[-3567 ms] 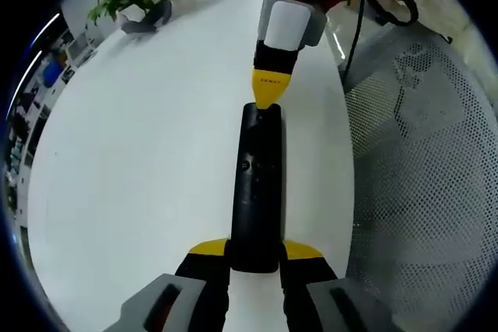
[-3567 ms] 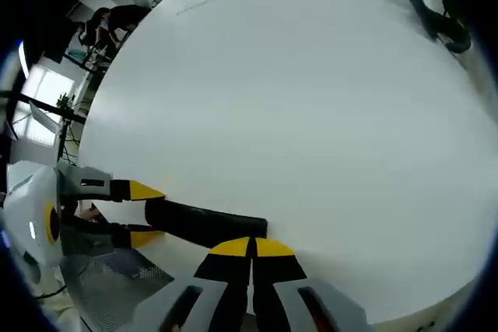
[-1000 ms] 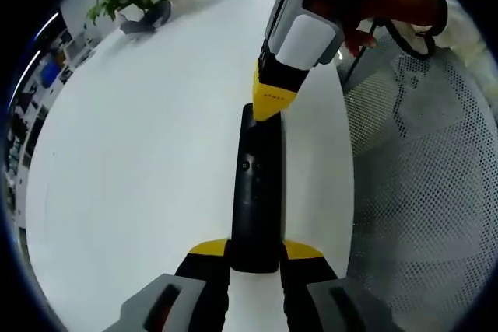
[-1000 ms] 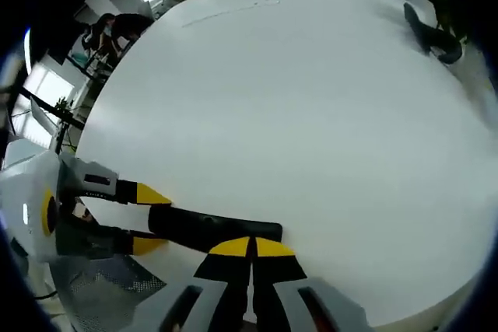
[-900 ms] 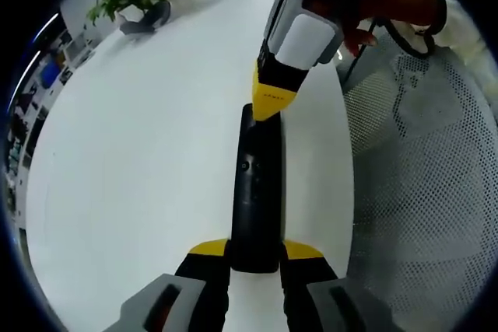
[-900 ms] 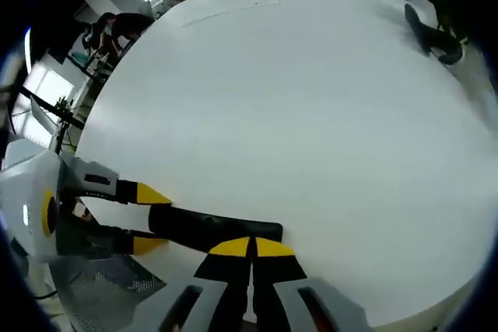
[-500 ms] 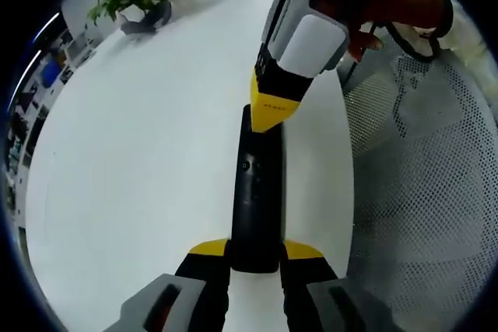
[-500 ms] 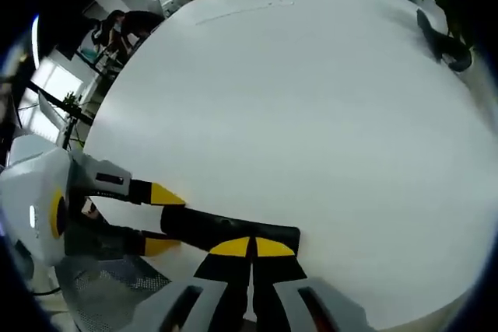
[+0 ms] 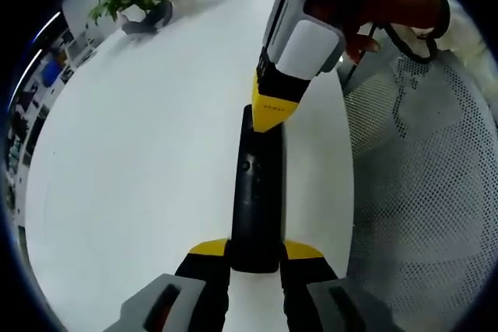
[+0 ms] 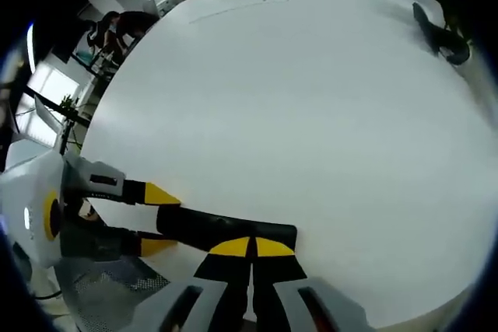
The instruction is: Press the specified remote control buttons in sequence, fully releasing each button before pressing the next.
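Left gripper [image 9: 255,253] clamps the black remote [image 9: 257,192]; right gripper [image 9: 270,114] (jaws fully closed, holding nothing) tips onto its far end.

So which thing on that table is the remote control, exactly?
Start at the big white table. Near its edge by the mesh chair lies a long, slim black bar, the remote control, clamped at one end by the left claw. Nothing else there is black and stick-shaped.

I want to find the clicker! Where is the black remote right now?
The black remote lies on the white table near its edge, its near end clamped by the left gripper, with the shut right gripper at its far end.
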Tool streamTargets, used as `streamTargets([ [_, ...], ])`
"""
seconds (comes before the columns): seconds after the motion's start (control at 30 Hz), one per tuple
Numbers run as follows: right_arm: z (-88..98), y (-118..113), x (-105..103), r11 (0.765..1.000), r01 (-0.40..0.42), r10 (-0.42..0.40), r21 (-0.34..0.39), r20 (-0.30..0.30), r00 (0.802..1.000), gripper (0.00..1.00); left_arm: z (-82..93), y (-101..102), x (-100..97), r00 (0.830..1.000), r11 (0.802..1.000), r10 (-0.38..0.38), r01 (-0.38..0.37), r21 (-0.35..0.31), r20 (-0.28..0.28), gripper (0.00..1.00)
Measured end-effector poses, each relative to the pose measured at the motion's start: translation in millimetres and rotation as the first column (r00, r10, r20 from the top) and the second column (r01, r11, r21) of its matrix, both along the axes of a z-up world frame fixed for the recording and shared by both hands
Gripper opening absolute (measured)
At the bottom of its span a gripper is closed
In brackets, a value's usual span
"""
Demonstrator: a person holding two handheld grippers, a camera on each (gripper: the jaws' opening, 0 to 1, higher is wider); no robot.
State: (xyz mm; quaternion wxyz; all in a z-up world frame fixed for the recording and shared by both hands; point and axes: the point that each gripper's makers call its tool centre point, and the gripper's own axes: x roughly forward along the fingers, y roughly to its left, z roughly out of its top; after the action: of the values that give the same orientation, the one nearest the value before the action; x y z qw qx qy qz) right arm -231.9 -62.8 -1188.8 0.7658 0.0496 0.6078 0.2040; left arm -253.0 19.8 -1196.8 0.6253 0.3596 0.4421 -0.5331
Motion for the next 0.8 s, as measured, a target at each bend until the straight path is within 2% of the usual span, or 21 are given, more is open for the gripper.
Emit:
streamTargets([
  [0.53,-0.2,1.4,0.0,0.998,-0.05,0.05,-0.031,0.015,0.999,0.0,-0.5,-0.1,0.2,1.0,1.0,-0.009,0.009,0.017,-0.008,0.24],
  [0.8,0.0,-0.8,-0.2,1.0,-0.013,0.013,0.021,0.015,1.0,0.0,-0.6,-0.2,-0.2,1.0,1.0,-0.004,0.004,0.029,-0.008,0.24],
])
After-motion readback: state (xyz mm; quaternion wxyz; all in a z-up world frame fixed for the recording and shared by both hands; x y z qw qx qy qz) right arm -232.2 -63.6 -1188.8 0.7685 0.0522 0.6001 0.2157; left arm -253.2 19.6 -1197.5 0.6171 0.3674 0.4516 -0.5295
